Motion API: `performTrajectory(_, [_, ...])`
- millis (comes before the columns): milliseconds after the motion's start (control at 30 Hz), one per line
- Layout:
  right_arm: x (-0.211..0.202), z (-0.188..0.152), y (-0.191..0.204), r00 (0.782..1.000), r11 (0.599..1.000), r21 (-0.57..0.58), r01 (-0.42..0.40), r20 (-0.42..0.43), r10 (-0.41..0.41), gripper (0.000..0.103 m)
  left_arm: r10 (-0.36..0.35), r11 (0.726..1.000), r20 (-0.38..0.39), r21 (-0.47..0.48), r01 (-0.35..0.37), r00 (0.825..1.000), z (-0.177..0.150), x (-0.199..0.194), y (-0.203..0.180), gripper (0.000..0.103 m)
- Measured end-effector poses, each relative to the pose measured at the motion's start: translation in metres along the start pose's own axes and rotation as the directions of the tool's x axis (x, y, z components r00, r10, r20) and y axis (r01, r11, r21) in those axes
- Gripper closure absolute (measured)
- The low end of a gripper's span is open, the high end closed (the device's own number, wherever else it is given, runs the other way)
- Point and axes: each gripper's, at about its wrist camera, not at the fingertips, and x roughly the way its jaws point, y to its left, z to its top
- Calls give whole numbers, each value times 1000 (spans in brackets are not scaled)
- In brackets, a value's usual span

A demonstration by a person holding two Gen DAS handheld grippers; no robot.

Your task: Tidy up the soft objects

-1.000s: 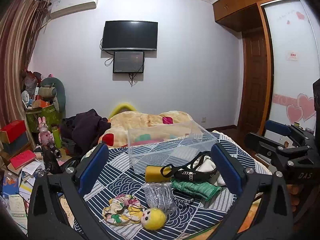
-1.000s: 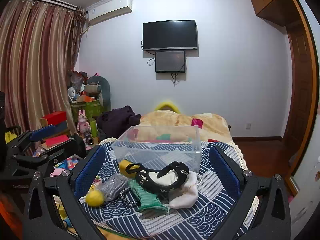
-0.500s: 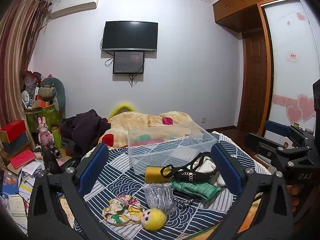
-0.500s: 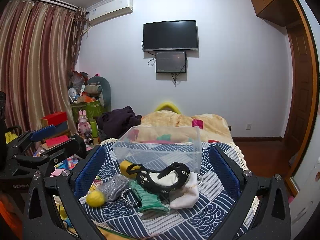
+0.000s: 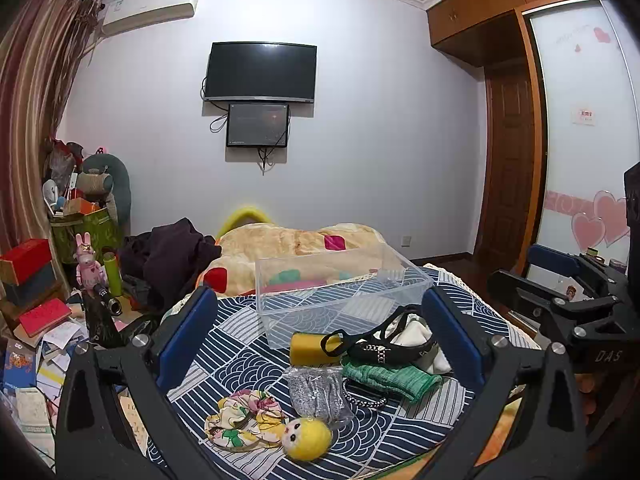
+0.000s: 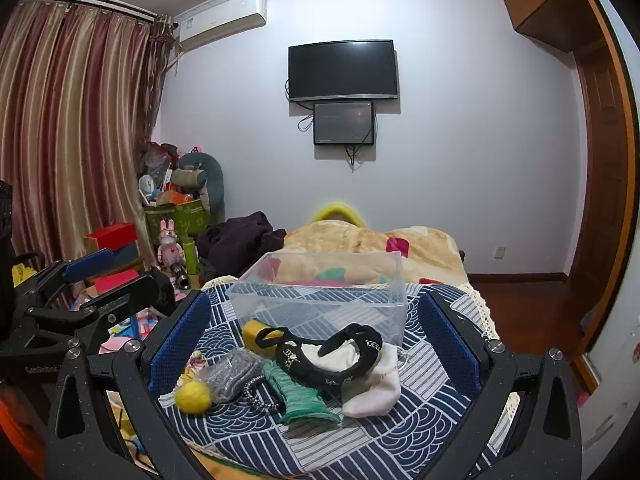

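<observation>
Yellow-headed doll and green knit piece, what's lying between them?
In the left wrist view, a clear bag of grey fabric lies between the yellow-headed doll and green knit piece.

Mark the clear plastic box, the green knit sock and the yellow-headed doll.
clear plastic box (image 6: 320, 312): right wrist view, front wall.
green knit sock (image 5: 384, 376): left wrist view, middle of the ribbed fabric.
yellow-headed doll (image 5: 306, 438): left wrist view, its felt head.

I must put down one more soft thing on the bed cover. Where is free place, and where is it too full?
Free: inside the clear bin; the cover right of the white sock; the near strip before the green sock. Crowded: from the yellow doll to the black strap.
</observation>
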Motion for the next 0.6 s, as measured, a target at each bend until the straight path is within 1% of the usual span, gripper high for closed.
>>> performTrajectory(200, [3,-2,-2,1000,1000,0,-1,-8,1,0,-6,1000,-18,-1,6,1000,-2,3,2,0])
performTrajectory(300, [6,-6,-5,1000,1000,2,0,-16,0,0,10,1000,-37,-5,-10,999,-5,8,7,0])
performTrajectory(467, [14,-14,-11,999,1000,0,19,-49,-19,0,54,999,-111,2,-54,992,-15,24,22,0])
performTrajectory(533, [20,-18,-17,997,1000,12,11,-73,-10,0,85,996,-148,6,-85,985,-22,32,31,0])
performTrajectory(567, [22,-20,-19,996,1000,19,7,-84,-6,1,93,996,-164,6,-93,982,-26,36,34,1])
performTrajectory(600, [25,-22,-21,995,1000,23,5,-96,-3,5,99,995,-189,1,-101,977,-31,40,40,6])
